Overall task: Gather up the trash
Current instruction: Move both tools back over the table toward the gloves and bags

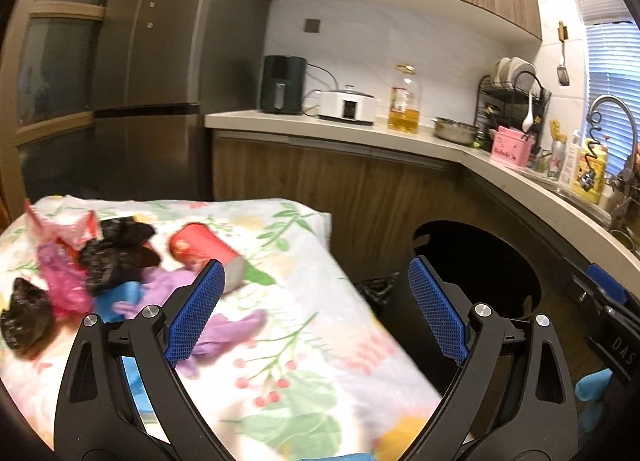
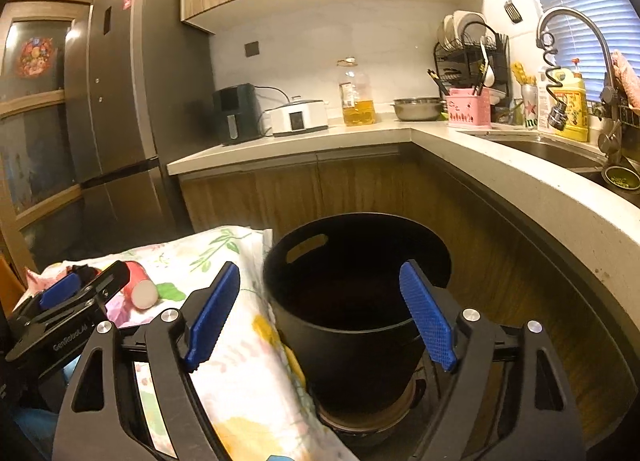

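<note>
- Left gripper [image 1: 316, 311]: jaws spread wide, nothing between them. It hangs over the near right part of the cloth-covered surface [image 1: 280, 341], tilted toward that surface's right edge.
- Right gripper [image 2: 320, 315]: jaws spread wide and empty. It is aimed straight at the mouth of the black bin [image 2: 352, 325], which stands just beside the right edge of the surface.
- Nearest trash to the left gripper: a purple glove [image 1: 224, 331], lying flat just ahead of and below the left fingertip.
- Next: the red can [image 1: 204, 253], on its side, long axis running from far left to near right, its pale end toward the gripper.
- Farther left: a heap of black bags [image 1: 112, 257], a pink bag [image 1: 64, 281], a blue scrap [image 1: 116, 297] and a red-and-white wrapper [image 1: 76, 227].
- Judgement: all trash lies forward and left of the left gripper, well apart from the right one; the left arm is the nearer, and the bin lies to its right.
</note>
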A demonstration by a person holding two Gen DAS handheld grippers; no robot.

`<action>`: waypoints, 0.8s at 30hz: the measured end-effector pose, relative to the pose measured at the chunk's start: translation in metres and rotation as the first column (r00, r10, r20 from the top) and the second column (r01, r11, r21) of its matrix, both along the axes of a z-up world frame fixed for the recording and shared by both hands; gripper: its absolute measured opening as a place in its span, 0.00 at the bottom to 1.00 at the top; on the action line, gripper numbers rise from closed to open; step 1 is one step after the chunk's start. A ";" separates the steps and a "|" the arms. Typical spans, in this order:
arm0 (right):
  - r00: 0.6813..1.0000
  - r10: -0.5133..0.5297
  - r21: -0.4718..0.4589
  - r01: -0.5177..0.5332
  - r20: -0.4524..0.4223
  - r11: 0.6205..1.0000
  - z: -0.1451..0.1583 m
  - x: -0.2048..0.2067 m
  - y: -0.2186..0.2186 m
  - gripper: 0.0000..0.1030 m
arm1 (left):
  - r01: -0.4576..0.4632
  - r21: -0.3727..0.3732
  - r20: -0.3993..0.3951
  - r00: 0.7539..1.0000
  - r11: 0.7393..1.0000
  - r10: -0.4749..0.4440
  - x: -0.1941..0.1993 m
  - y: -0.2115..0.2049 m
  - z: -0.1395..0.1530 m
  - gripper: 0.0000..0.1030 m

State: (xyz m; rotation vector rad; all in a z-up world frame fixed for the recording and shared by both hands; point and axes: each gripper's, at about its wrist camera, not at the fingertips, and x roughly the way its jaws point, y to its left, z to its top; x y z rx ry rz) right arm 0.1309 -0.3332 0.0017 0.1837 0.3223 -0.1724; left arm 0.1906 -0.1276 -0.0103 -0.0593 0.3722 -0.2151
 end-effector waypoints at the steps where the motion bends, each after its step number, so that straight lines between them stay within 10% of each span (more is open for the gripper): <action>1: 1.000 0.011 -0.001 -0.011 0.002 1.000 0.000 0.000 0.004 0.78 | -0.014 0.001 0.005 1.000 1.000 0.014 -0.002 0.004 0.001 0.89; 24: 0.963 0.268 0.004 -0.268 -0.025 0.963 -0.033 0.027 0.114 0.78 | -0.271 -0.031 -0.024 0.963 0.962 0.270 -0.033 0.125 -0.019 0.89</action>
